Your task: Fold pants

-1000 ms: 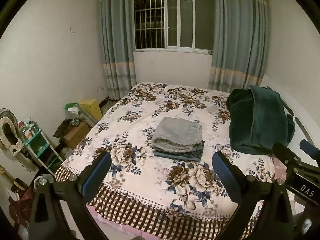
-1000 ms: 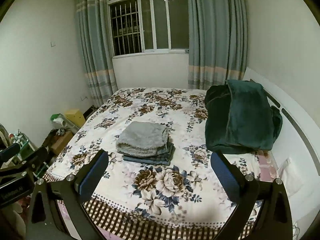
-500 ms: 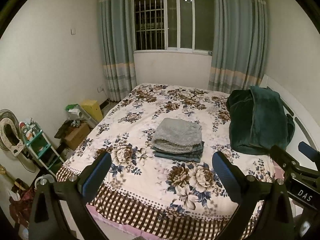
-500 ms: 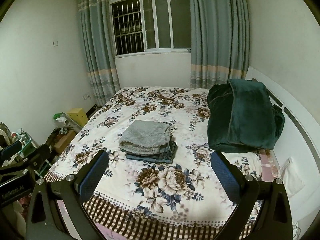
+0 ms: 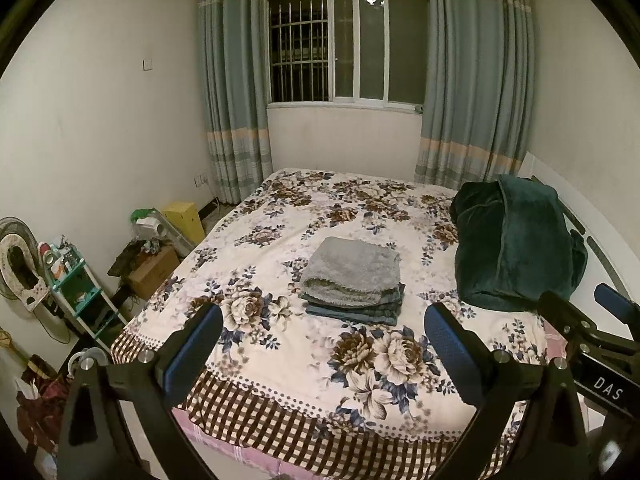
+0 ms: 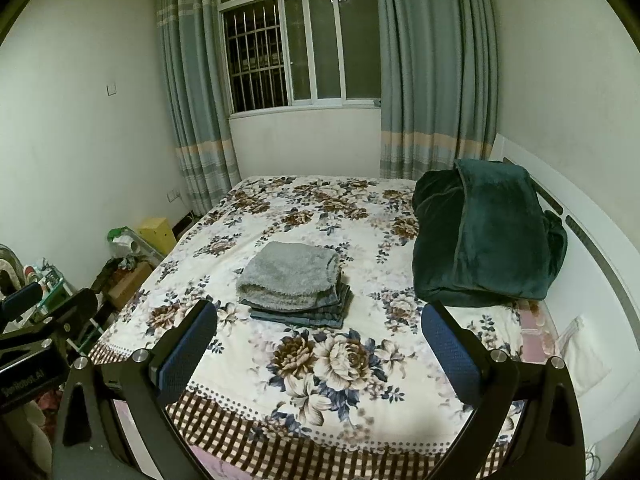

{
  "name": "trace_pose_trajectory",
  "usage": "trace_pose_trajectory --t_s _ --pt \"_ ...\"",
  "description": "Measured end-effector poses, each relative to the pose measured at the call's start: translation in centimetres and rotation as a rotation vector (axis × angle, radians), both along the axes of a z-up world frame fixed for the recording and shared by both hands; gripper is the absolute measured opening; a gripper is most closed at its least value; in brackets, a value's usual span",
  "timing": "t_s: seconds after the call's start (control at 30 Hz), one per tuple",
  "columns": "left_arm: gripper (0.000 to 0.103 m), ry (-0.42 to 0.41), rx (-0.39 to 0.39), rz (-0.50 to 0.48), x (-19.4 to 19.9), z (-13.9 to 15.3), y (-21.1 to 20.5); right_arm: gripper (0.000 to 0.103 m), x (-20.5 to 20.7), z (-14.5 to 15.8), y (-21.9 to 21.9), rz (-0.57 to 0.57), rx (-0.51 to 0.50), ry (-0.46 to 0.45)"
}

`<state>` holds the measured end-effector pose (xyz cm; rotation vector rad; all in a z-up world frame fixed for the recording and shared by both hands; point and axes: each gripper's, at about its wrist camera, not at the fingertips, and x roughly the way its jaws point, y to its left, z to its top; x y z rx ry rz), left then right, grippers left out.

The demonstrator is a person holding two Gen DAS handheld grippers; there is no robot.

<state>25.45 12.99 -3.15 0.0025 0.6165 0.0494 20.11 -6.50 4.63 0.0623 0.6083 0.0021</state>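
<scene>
Left wrist: left hand-held gripper [image 5: 322, 344] agape, empty, short of folded pants stack [image 5: 352, 280] on bed [image 5: 280, 380]. Right hand-held gripper [image 6: 318, 344] likewise; green blanket [image 6: 484, 240] right of stack.

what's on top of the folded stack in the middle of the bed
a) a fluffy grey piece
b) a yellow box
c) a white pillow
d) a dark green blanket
a: a fluffy grey piece tops the stack of darker folded items, while the dark green blanket lies apart by the headboard.
</scene>
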Motion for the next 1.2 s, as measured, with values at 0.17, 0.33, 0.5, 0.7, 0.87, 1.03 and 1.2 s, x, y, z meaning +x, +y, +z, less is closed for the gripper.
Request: trace_pose_trajectory --t_s 0.17,0.33,0.5,0.7,0.87,1.03,1.2 --pt "0.103 -0.001 -0.001 0.0 0.0 0.0 0.0 0.103 -0.6 -0.2 -0.4 0.003 0.004 0.006" --pt "0.103 -0.004 0.004 0.007 -0.3 0.0 -0.1 0.103 -0.8 -0.3 -0.5 0.003 0.005 0.008" --pt "0.103 -0.004 0.005 0.009 -0.4 0.0 -0.3 0.103 -1.1 -0.3 -0.4 0.0 0.006 0.008" --pt "0.103 -0.006 0.007 0.011 -0.6 -0.1 -0.4 0.103 -1.1 -0.4 -0.4 0.002 0.007 0.006" --pt "0.103 -0.007 0.007 0.013 -0.7 0.0 -0.5 0.103 -1.3 -0.6 -0.3 0.004 0.005 0.004" --pt "0.103 -0.005 0.007 0.014 -0.6 -0.1 -0.5 0.103 -1.3 -0.7 -0.3 0.004 0.003 0.005" --pt "0.103 -0.008 0.007 0.015 -1.4 -0.2 -0.5 0.103 -1.4 -0.6 -0.3 0.002 0.007 0.005"
